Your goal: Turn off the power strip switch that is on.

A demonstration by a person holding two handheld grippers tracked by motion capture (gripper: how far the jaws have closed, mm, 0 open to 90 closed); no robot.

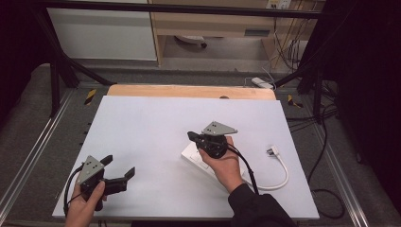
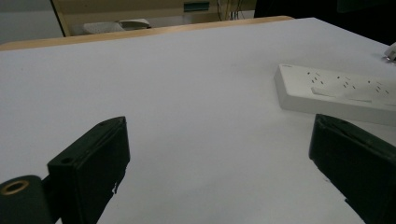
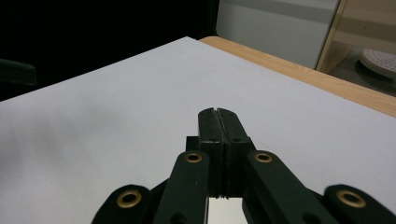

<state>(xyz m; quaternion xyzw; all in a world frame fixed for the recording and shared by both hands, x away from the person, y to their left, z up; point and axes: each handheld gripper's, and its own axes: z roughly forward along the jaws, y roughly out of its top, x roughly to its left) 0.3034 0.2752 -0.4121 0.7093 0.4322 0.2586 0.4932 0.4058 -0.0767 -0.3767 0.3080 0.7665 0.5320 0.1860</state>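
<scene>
Right gripper [image 1: 193,136] sits just right of table centre, held over the near-left end of the white power strip [image 1: 195,154]. Jaws pressed flat together with nothing between them, as the right gripper view [image 3: 218,113] confirms; tips point toward 10 o'clock.

Left gripper [image 1: 119,167] at about 7 o'clock on the table [image 1: 156,118], jaws spread wide and empty. In the left gripper view the strip [image 2: 336,91] lies ahead at 2 o'clock, socket face up, well apart from that gripper.

Strip lies flat, long axis running from centre toward 4 o'clock, mostly covered by the right hand [image 1: 223,163]. Its white cord [image 1: 283,172] loops out toward 4 o'clock and ends in a plug [image 1: 273,151] at 3 o'clock, lying loose on the table.

Judgement: with the tips closed and poised at the strip's end, the step in hand looks like a press or nudge on the strip rather than a pickup; whether a switch sits under the tips cannot be told.

To do it well:
- keep the closed tips square to the strip's top face so they do not skid off the edge
- press straight down, lightly; the strip is loose and will slide on the smooth sheet
- bring the left gripper in to brace the far side if it shifts
- stay clear of the cord loop.
</scene>
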